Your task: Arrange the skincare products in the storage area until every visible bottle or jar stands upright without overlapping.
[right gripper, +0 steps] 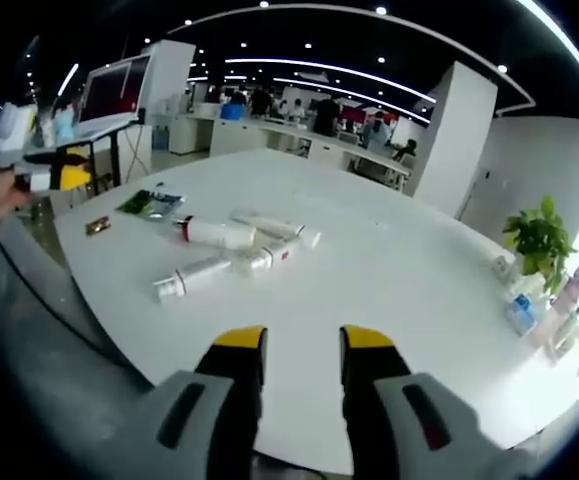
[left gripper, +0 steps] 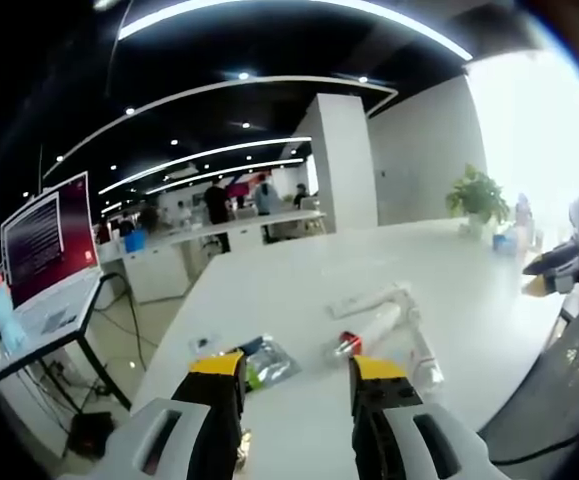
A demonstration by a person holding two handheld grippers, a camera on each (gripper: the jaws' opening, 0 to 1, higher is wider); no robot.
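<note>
Three white tubes (right gripper: 231, 252) lying on table; two sachets (right gripper: 149, 203); one plant (right gripper: 539, 240)

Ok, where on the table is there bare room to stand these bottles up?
Bare tabletop runs from the lying bottles toward the potted plant, and in front of the right gripper. It is crowded around the bottles and the green packets beside them.

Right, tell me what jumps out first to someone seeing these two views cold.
The big white table dominates, with a cluster of white skincare bottles lying flat on their sides near its left part in the right gripper view, none upright. Both yellow-tipped grippers hang open and empty: the right gripper over bare tabletop, the left gripper short of the bottles. A green potted plant stands at the far right edge.
</note>
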